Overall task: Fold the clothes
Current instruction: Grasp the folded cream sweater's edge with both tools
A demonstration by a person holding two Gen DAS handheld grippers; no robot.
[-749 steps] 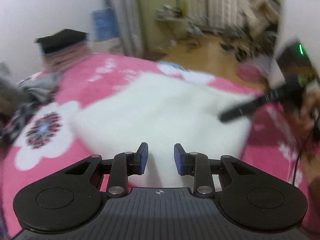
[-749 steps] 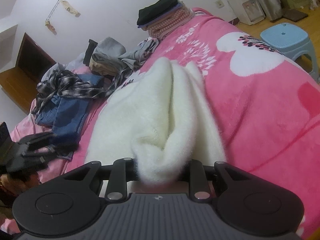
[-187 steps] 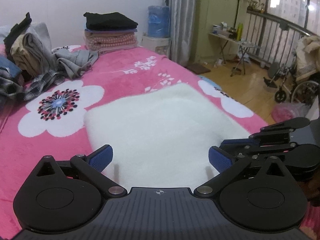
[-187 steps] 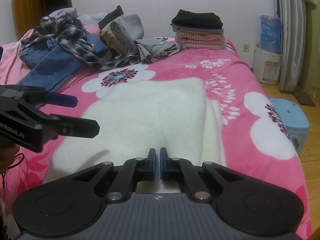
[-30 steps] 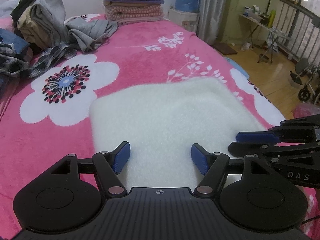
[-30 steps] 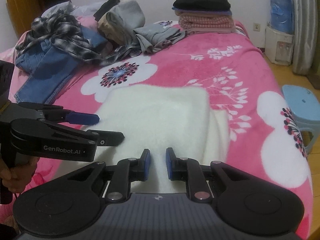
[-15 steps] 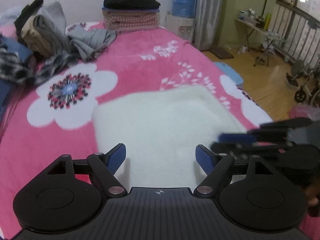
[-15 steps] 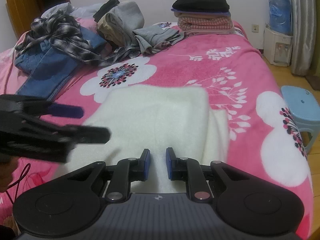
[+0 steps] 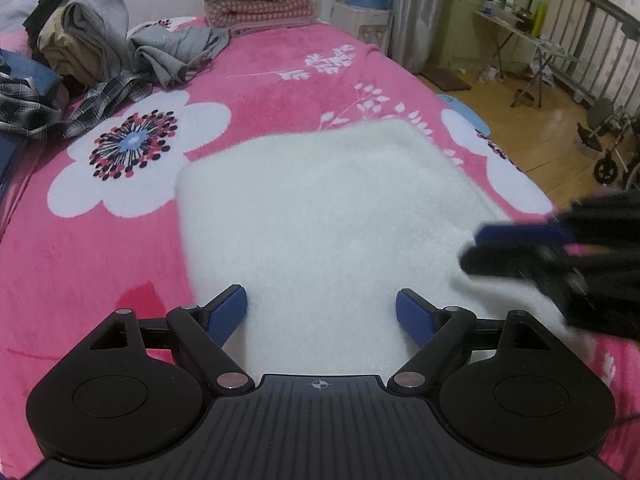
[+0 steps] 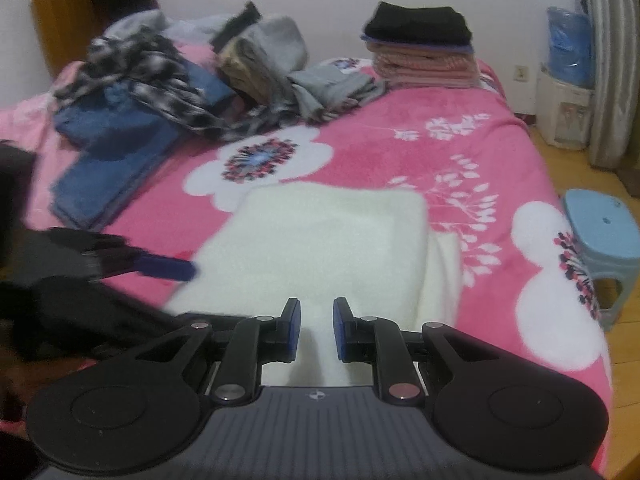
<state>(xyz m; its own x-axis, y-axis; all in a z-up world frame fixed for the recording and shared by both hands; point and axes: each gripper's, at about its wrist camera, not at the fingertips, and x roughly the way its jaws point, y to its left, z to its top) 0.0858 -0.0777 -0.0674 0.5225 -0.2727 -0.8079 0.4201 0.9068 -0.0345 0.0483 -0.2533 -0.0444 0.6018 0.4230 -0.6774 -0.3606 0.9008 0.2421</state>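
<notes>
A white fluffy garment [image 9: 320,208] lies folded into a rectangle on the pink floral blanket [image 9: 100,260]. My left gripper [image 9: 322,314] hovers over its near edge, and its jaws are opening wide with nothing pressed between the blue pads. In the right wrist view the same garment [image 10: 320,240] shows a second layer along its right side. My right gripper [image 10: 317,328] sits above the near edge with a narrow gap between its pads and nothing in it. Each gripper shows blurred in the other's view: the right gripper [image 9: 520,248] and the left gripper [image 10: 160,268].
A heap of unfolded clothes [image 10: 168,76] with blue jeans [image 10: 108,160] covers the far left of the bed. A stack of folded clothes [image 10: 420,48] stands at the far end. A light blue stool [image 10: 604,232] stands on the wooden floor to the right.
The left gripper's jaws have spread wider. Both grippers have drawn slightly back from the garment and are blurred by motion. The garment has not moved.
</notes>
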